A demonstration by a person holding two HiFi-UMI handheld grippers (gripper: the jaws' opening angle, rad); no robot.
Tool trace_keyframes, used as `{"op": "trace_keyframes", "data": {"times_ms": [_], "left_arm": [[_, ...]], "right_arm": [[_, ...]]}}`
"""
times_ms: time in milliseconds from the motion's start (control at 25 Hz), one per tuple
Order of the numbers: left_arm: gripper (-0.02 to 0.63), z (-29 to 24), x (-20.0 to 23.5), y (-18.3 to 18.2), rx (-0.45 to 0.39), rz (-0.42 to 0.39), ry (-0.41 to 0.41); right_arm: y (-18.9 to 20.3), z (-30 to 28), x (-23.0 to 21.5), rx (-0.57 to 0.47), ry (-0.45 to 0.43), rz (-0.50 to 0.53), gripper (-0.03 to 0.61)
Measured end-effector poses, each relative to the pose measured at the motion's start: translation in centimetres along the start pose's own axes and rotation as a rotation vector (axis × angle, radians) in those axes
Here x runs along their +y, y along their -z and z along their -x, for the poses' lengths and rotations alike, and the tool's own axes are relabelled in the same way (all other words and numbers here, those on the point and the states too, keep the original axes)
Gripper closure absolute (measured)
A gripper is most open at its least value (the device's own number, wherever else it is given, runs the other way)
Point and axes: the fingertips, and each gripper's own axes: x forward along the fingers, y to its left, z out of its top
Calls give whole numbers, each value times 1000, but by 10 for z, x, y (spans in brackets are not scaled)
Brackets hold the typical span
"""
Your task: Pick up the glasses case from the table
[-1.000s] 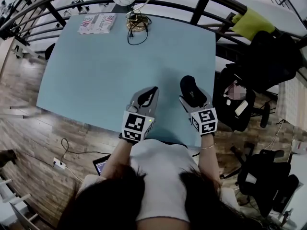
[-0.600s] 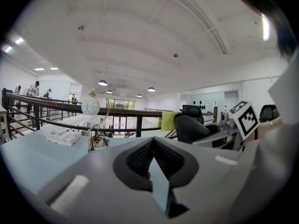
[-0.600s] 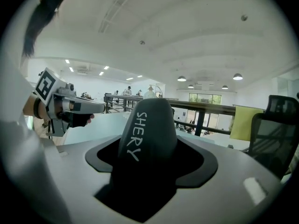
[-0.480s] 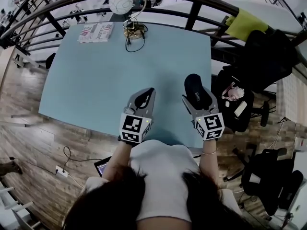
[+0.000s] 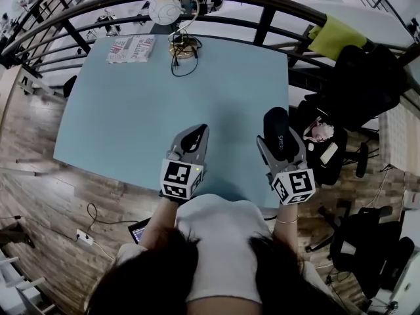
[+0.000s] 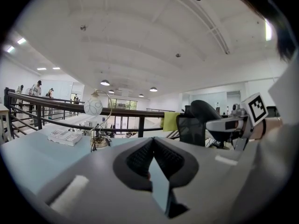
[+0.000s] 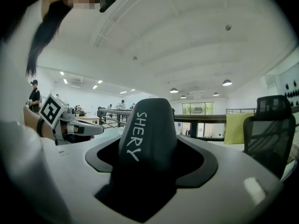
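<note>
The glasses case [image 5: 276, 125] is clamped in the right gripper [image 5: 281, 143], held off the table [image 5: 144, 104] at its right edge, with its rear end hidden between the jaws. The left gripper [image 5: 195, 135] jaws are pressed together, empty. A globe lamp [image 5: 165, 8] and newspaper [image 5: 131, 48] are set at the far edge, by the railing [image 5: 262, 25]

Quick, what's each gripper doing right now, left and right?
Left gripper: shut, nothing between the jaws.
Right gripper: shut on the dark glasses case.
</note>
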Motion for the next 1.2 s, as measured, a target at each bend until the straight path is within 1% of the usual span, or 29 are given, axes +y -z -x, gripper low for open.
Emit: {"op": "trace_keyframes", "data": {"times_ms": [200, 480, 1200], "left_arm": [[557, -6, 0, 3, 13, 3, 3], [557, -12, 2, 4, 22, 8, 7], [557, -18, 1, 10, 39, 14, -6]], "right_arm": [[4, 4, -6, -12, 8, -29, 239], [1, 3, -8, -9, 12, -30, 239], [14, 2, -14, 4, 11, -50, 239]]}}
